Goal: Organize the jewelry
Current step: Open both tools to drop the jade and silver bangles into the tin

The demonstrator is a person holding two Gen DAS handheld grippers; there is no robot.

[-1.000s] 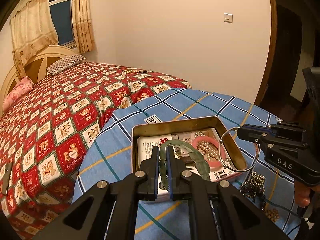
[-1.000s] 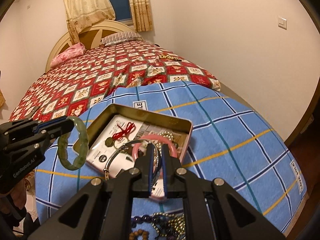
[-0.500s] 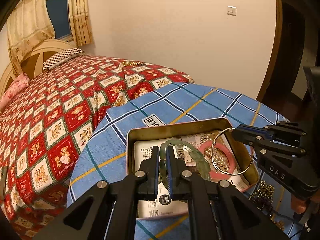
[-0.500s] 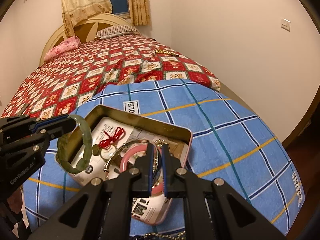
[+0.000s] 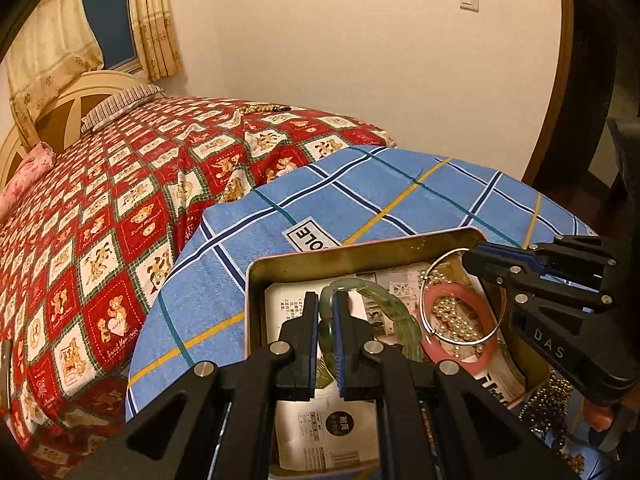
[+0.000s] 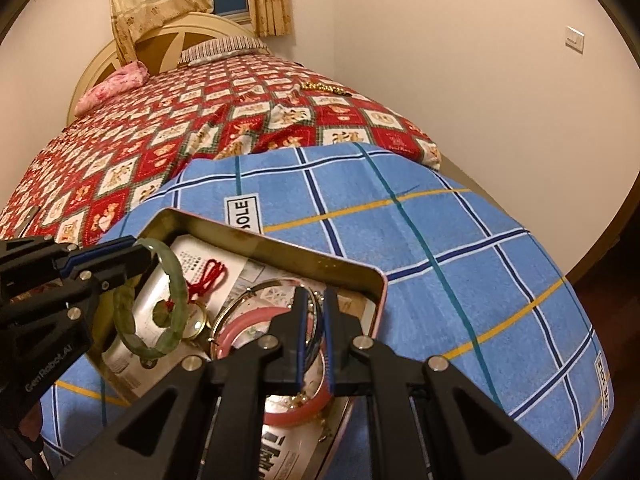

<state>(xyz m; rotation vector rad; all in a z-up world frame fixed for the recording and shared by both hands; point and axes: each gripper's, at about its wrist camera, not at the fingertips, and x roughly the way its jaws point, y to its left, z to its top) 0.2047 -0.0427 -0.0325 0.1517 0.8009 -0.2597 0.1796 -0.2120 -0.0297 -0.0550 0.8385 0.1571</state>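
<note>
A metal tin (image 5: 360, 245) (image 6: 256, 236) lined with printed paper sits on a blue checked cloth. My left gripper (image 5: 327, 300) (image 6: 146, 254) is shut on a green jade bangle (image 5: 394, 312) (image 6: 176, 280), held over the tin's left half. My right gripper (image 6: 314, 300) (image 5: 466, 258) is shut on a thin silver bangle (image 5: 430, 280) (image 6: 232, 312), held over the tin's right half. Under it lie a pink bangle (image 5: 480, 300) (image 6: 248, 320) and gold beads (image 5: 452, 316). A red cord pendant (image 6: 208, 276) lies in the tin.
Dark and gold bead strands (image 5: 548, 408) lie on the cloth right of the tin. The blue cloth (image 6: 440, 240) covers the bed's foot, with a red bear-print quilt (image 5: 120, 200) behind. A gold chain (image 6: 324, 87) lies far up the quilt. A wall stands at right.
Both grippers have moved forward and down with their bangles, so they now sit lower and further inside the tin. Both grips are unchanged.
</note>
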